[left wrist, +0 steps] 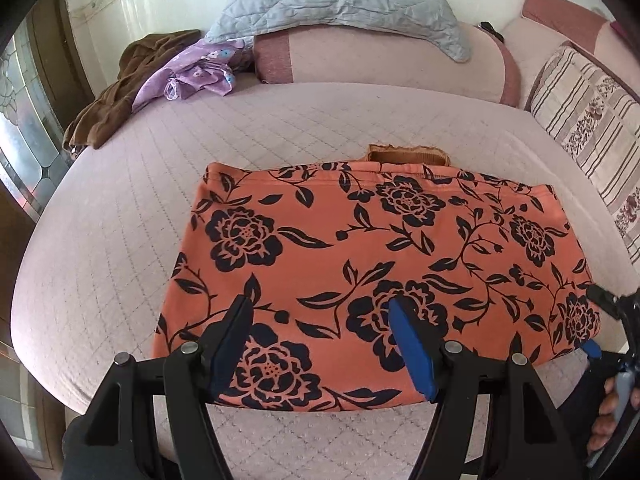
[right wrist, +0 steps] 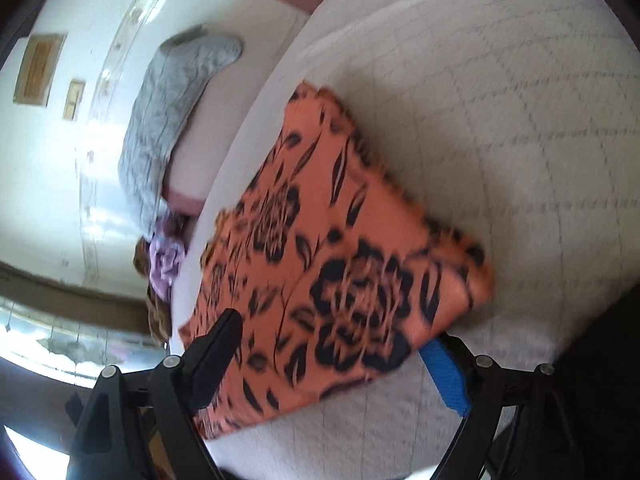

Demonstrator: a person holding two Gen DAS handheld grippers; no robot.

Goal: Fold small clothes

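An orange garment with black flowers (left wrist: 360, 256) lies folded flat on the quilted pink bed (left wrist: 120, 220). A strip of tan ribbed fabric (left wrist: 408, 156) shows behind its far edge. My left gripper (left wrist: 318, 312) hovers over the garment's near edge, open, with nothing between its fingers. In the same view my right gripper (left wrist: 596, 322) sits at the garment's near right corner, one black finger above the cloth and a blue pad below its edge. The tilted, blurred right wrist view shows the garment (right wrist: 340, 260) lying between the wide-open fingers of the right gripper (right wrist: 332, 332); the pads do not press on it.
A brown garment (left wrist: 116, 96) and a purple flowered one (left wrist: 196, 72) lie heaped at the far left. A grey quilted pillow (left wrist: 340, 0) rests on a pink bolster (left wrist: 380, 64) at the back. A striped cushion (left wrist: 588, 128) stands on the right. A hand (left wrist: 608, 420) holds the right gripper.
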